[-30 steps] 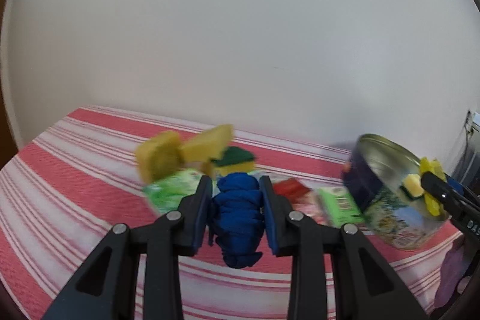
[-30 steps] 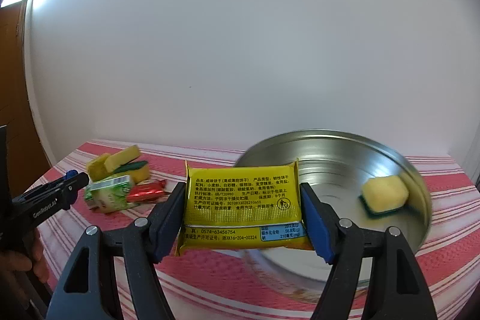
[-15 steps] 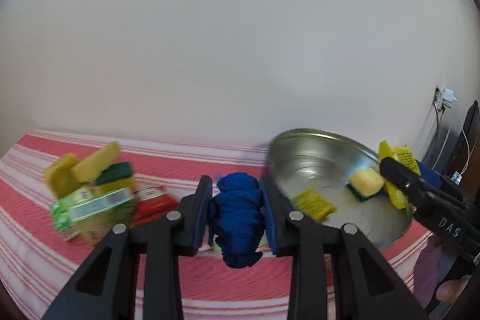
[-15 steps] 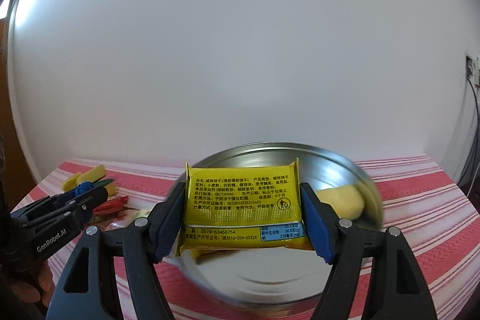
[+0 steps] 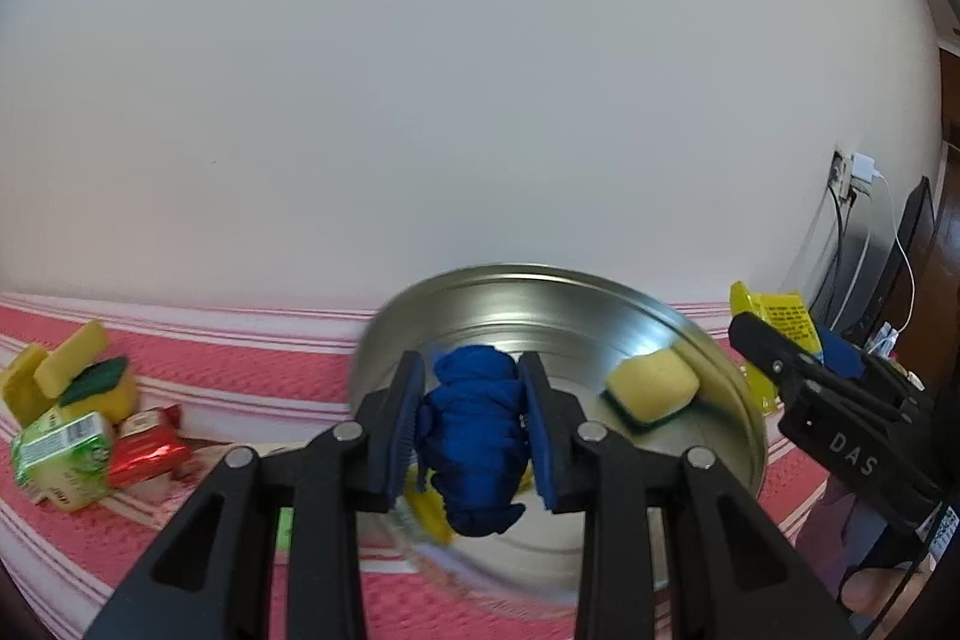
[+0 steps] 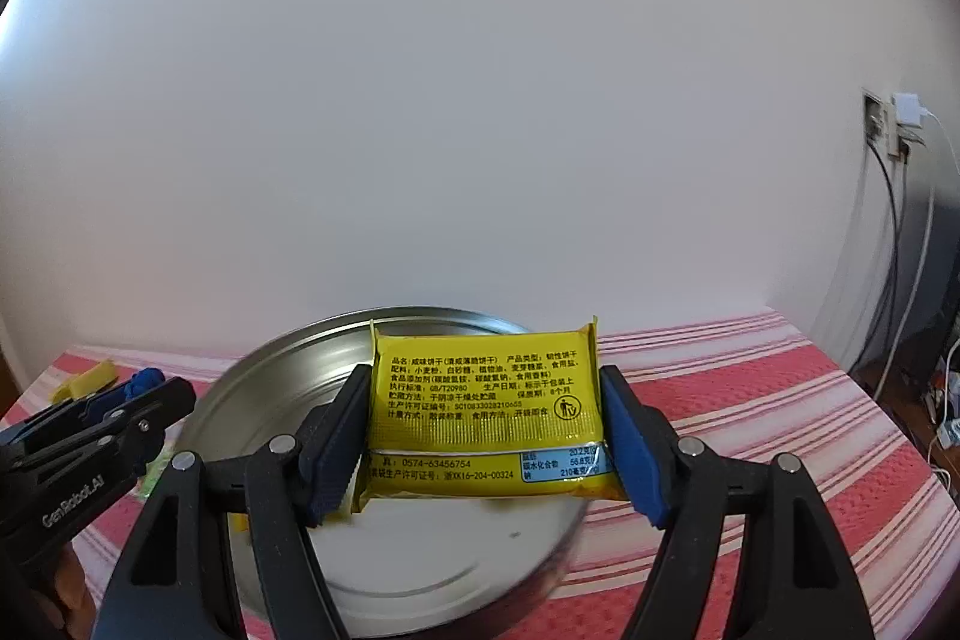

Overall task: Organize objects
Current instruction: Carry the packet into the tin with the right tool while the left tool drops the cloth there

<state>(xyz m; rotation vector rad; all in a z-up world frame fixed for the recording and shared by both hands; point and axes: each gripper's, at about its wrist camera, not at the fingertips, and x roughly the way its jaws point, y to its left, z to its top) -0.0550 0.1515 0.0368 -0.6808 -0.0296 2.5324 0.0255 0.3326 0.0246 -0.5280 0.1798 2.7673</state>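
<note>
My left gripper (image 5: 471, 424) is shut on a bunched blue cloth (image 5: 474, 436) and holds it over the round metal tin (image 5: 720, 370). A yellow sponge with a green underside (image 5: 651, 391) lies inside the tin, with a small yellow packet (image 5: 429, 511) below the cloth. My right gripper (image 6: 483, 436) is shut on a yellow biscuit packet (image 6: 486, 400) above the same tin (image 6: 252, 376). It also shows in the left wrist view (image 5: 774, 340) at the tin's right rim. The left gripper shows in the right wrist view (image 6: 144, 394).
Left of the tin on the red-and-white striped cloth (image 5: 240, 358) lie yellow and green sponges (image 5: 78, 370), a green packet (image 5: 63, 451) and a red packet (image 5: 150, 451). A white wall stands behind. Cables and a wall socket (image 6: 888, 124) are at the right.
Both grippers moved right, each keeping its hold. The left gripper with the blue cloth left the pile of sponges and packets and now hangs over the tin.
</note>
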